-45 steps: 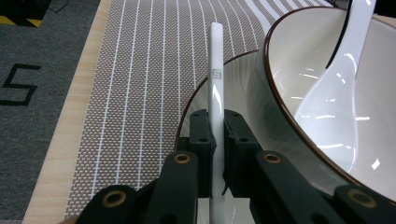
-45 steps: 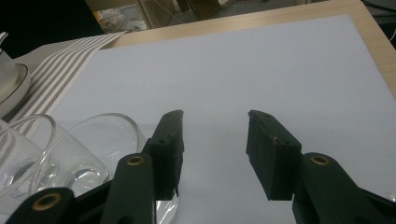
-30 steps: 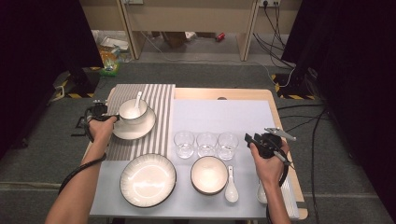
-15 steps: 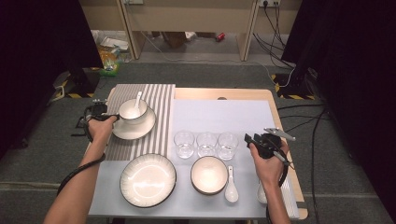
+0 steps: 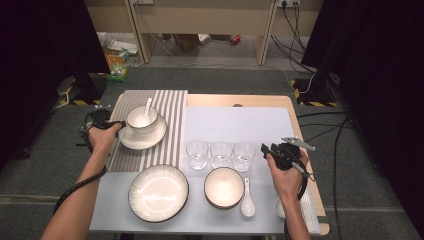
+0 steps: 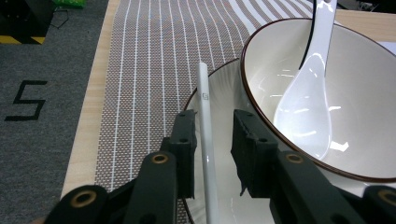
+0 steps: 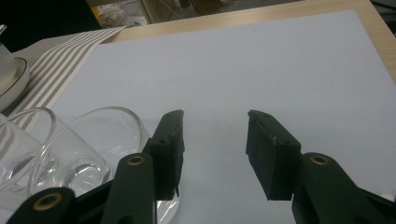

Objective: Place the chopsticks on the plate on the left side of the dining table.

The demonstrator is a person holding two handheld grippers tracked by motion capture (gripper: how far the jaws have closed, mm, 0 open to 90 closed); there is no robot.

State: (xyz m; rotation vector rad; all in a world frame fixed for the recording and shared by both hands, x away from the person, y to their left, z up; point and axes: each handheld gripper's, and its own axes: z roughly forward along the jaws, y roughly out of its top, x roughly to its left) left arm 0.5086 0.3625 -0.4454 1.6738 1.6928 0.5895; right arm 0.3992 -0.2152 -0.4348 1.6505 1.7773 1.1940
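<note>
A white bowl point(image 5: 142, 120) with a white spoon point(image 5: 148, 106) in it stands on a small white plate point(image 5: 145, 141) on the striped placemat point(image 5: 170, 107). My left gripper point(image 5: 119, 125) is at the plate's left edge. In the left gripper view its jaws straddle the plate's rim point(image 6: 204, 107) with a gap on each side. They have just been opening, so the left gripper point(image 6: 214, 135) is open around the rim. My right gripper point(image 5: 267, 149) stands open and empty to the right of three glasses point(image 5: 221, 154). In its own view the right gripper point(image 7: 215, 140) is beside the nearest glass point(image 7: 93, 140).
A large ribbed plate point(image 5: 158, 192), a second bowl point(image 5: 223, 187) and a loose spoon point(image 5: 247, 200) lie near the front edge on the pale mat point(image 5: 235, 122). Floor and cables surround the table.
</note>
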